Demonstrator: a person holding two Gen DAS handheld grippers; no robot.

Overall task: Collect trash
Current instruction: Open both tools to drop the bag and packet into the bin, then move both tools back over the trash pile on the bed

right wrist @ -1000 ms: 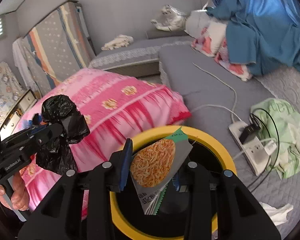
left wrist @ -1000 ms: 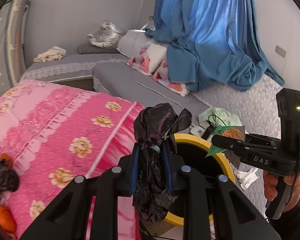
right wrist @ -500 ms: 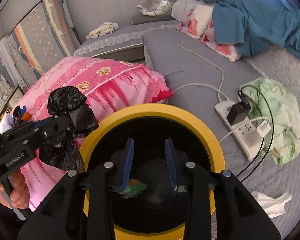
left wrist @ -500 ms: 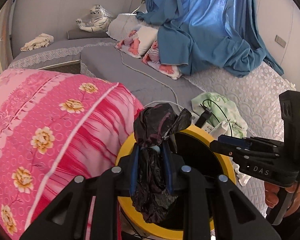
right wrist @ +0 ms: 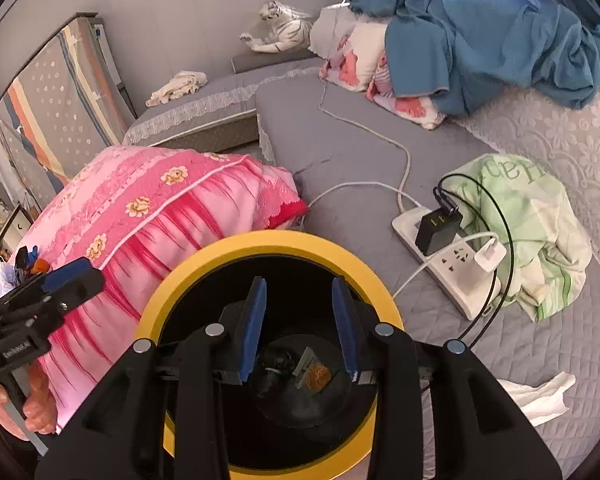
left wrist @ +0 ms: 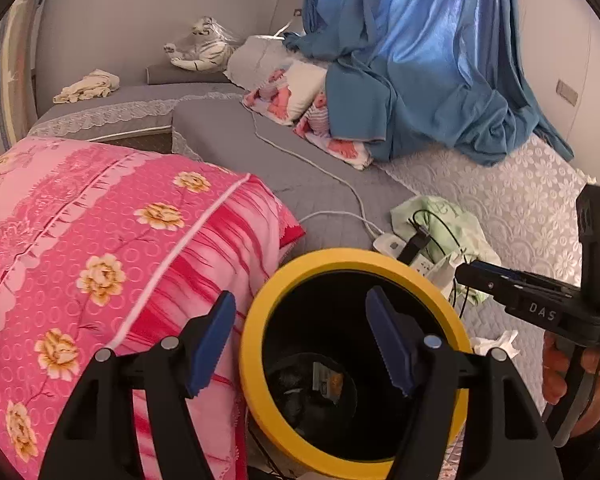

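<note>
— Two grippers over one bin, bedroom cleanup. What's the left gripper doing?

— Jaws have just been opening; blue pads now spread wide, nothing btwn them. It hangs above the yellow-rimmed trash bin, one pad over the pink floral quilt, the other over the bin's mouth.

— Black plastic bag?

— Down at the bottom of the bin, crumpled, beside the noodle wrapper. Both show in the left wrist view too, dim.

— Right gripper?

— Pads partly apart, parallel, nothing pinched. Pointed straight down into the bin, w/ both pieces of trash seen through the gap far below.

— Bin's position?

— Sits at the near edge of the grey mattress, touching the quilt's end on one side.

— Anything left out?

— Crumpled white tissue on the mattress just beside the bin, near the right edge of the right wrist view. Further in: white power strip w/ a black charger and white plug in it, cables trailing, part-resting on a pale green cloth.

— Background?

— Blue curtain heaped at the mattress's far corner, plush white tiger by the wall. A hand grips the right tool's handle.
</note>
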